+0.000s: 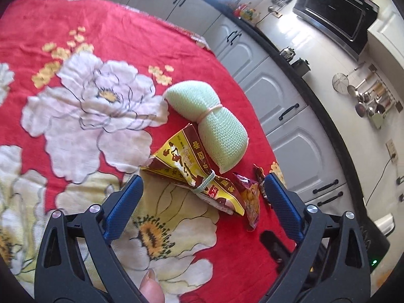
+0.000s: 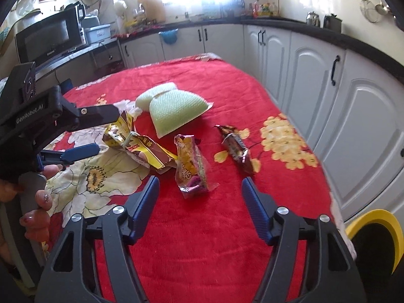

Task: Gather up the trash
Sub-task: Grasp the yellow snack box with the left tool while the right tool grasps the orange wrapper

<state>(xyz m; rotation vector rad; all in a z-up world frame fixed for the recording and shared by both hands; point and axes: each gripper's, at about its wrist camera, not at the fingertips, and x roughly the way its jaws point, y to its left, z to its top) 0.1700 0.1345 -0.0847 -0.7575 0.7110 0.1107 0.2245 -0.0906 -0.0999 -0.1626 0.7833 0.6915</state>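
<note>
- Left wrist view: left gripper (image 1: 202, 186) jaws spread wide, nothing held, just above yellow-brown wrapper (image 1: 192, 174) on red floral table (image 1: 75, 38).
- Right gripper (image 2: 200, 194) jaws wide apart, empty; purple-yellow snack wrapper (image 2: 192, 169) lies just ahead of them, dark candy wrapper (image 2: 234, 146) to its right.

A red floral tablecloth (image 2: 227, 96) filled the frame's centre. A microwave (image 2: 50, 38) sat upper left, white cabinets (image 2: 366, 116) ran along the right, and a green sponge (image 2: 176, 111) lay mid-frame.
</note>
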